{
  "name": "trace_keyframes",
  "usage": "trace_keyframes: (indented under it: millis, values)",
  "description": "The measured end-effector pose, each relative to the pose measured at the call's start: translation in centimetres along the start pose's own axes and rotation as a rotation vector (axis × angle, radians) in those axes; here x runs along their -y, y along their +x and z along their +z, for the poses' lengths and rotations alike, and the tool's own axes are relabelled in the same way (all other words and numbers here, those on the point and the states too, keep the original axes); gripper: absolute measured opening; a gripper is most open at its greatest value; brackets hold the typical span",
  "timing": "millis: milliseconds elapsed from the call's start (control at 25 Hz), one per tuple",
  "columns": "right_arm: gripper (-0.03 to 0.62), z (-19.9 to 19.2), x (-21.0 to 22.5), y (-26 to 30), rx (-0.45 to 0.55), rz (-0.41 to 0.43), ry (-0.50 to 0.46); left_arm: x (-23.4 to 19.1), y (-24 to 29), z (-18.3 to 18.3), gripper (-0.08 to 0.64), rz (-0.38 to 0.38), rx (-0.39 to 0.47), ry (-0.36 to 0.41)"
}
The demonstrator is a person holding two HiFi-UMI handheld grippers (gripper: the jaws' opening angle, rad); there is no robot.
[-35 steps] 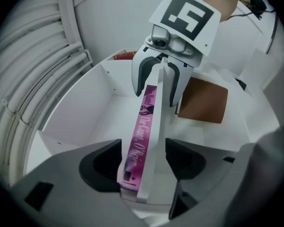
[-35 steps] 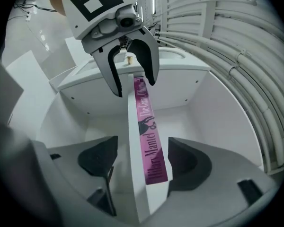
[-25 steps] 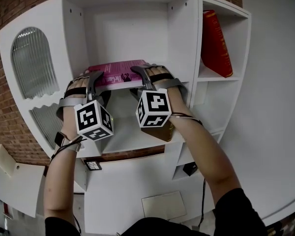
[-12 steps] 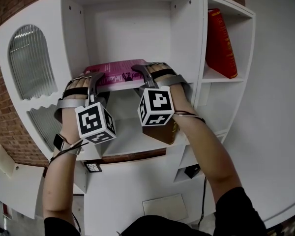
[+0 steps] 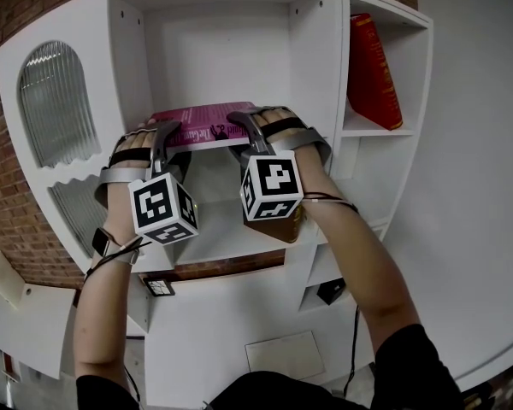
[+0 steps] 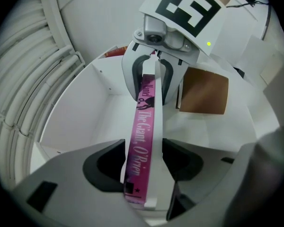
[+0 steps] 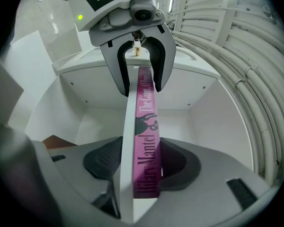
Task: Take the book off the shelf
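The left gripper (image 6: 142, 168) has just been closing its jaws. They now clamp the left end of the pink book (image 5: 201, 120), one pad on the pink spine and the other on the white shelf board (image 6: 156, 141) that lies flush against it. The right gripper (image 7: 141, 164) has likewise just been closing, and it grips the right end of the pink book the same way, with spine and board edge together between its pads. Each gripper view looks along the spine, and the other gripper straddles the far end.

The pink book lies flat on the board in the wide middle compartment of the white shelf unit (image 5: 316, 49), its spine turned outward along the board's front edge. The spine reads "Hilary Mantel" and "The Giant, O'Brien".

Just in front of the pink book, the person's left hand (image 5: 128, 165) and right hand (image 5: 295, 143) are strapped into the grippers. The left marker cube (image 5: 161, 209) and the right marker cube (image 5: 272, 186) sit below the book's front edge. A watch (image 5: 103, 242) is on the left wrist.

Below the pink book, on the next shelf down, a brown flat thing (image 5: 282, 227) shows partly behind the right marker cube. To the right of the pink book and higher up, in a narrow side compartment, a red book (image 5: 372, 71) leans on its end. To the left of the pink book is an arched panel of ribbed glass (image 5: 56, 105), and beyond that panel a brick wall (image 5: 8, 220).
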State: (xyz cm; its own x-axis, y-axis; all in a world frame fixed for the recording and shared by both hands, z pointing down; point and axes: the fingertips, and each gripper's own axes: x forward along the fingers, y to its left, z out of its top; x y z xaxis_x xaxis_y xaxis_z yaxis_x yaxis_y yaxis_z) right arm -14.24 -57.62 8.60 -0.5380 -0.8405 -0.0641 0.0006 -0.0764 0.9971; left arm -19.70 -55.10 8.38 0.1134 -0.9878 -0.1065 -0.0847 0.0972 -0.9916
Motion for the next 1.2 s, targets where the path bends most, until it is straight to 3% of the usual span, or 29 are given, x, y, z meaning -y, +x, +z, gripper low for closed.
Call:
trace_keyframes:
  millis: [400,480,760,1200]
  values:
    - [0.207,0.8,0.2,-3.2,0.019,-0.031,-0.03,-0.5,-1.9,0.9,0.238,0.03,-0.013,0.011]
    - [0.15,1.3,0.6,-4.1,0.038,-0.059,-0.032,-0.6,-2.3,1.2,0.236,0.036,-0.013,0.01]
    - [0.149,2.5,0.6,-7.0,0.067,-0.103,-0.043,-0.5,-3.9,2.3,0.166,0.064,-0.012,0.011]
    - [0.149,2.2,0.2,-10.2,0.038,-0.178,-0.066,-0.1,-7.2,4.9,0.153,0.13,-0.008,0.07]
